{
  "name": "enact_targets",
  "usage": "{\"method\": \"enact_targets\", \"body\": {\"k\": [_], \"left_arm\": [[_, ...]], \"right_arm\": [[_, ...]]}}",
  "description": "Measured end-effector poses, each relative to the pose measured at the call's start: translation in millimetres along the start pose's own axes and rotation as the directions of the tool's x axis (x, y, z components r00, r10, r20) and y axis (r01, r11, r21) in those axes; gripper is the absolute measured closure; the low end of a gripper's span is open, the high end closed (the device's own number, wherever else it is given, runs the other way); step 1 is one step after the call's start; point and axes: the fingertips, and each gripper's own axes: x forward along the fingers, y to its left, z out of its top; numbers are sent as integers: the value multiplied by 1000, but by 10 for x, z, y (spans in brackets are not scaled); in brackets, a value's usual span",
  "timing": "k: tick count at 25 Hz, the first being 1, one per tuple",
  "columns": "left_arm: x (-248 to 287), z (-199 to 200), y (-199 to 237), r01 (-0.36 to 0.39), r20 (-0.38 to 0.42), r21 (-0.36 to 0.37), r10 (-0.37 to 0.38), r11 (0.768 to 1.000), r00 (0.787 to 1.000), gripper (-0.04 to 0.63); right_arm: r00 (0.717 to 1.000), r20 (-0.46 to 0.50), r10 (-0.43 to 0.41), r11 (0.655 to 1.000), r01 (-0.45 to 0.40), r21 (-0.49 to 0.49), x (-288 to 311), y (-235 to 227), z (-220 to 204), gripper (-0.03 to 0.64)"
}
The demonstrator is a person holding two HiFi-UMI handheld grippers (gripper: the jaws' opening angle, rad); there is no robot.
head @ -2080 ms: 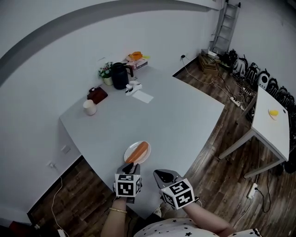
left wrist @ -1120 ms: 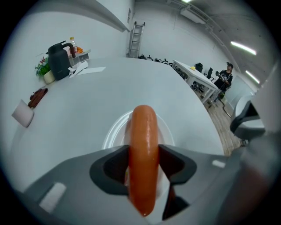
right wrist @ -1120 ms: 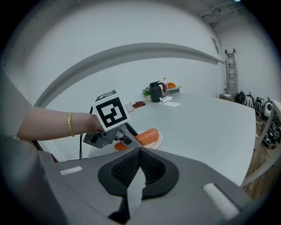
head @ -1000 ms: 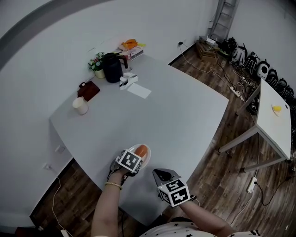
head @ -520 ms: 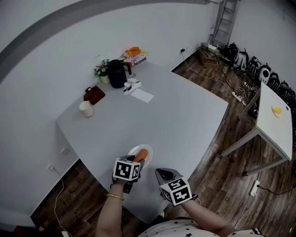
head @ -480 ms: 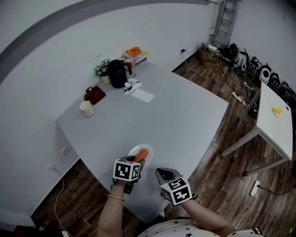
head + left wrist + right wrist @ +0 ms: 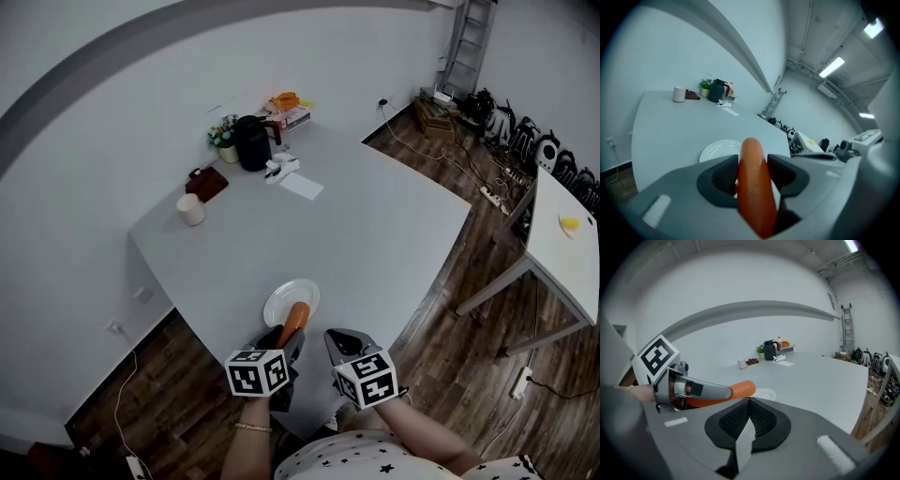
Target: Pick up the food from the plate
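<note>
Sausage [image 7: 754, 187] could slip and drop onto the grey table [image 7: 375, 216] or the white plate [image 7: 274, 305], since the left gripper [image 7: 286, 342] pinches only its smooth sides. The right gripper [image 7: 749, 420] is pressed together, empty. Glossy, orange and round-ended, it hangs just beside the plate's near rim.

We can read no words, numbers or brand names here. The only signs are black-and-white square markers [image 7: 255, 373] on the cubes of the left gripper [image 7: 289, 339] and right gripper [image 7: 342, 339], nearest us.
</note>
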Motion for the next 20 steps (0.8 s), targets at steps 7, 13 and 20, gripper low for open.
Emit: {"method": "enact_targets", "body": {"k": [7,13,20], "left_arm": [[-128,-16,-126,7,40,-26,-6,1000,999,396],[-160,-5,-124,1,55,-34,1,999,998,396],[-172,-2,-124,-4,63,-42,7,999,998,397]], "right_arm": [[1000,21,13,1000,-13,-8,-16,68,77,618],[1000,19,2,999,-2,-44,-25,74,81,618],[1000,23,1,999,0,-49,-37,79,99,618]]}}
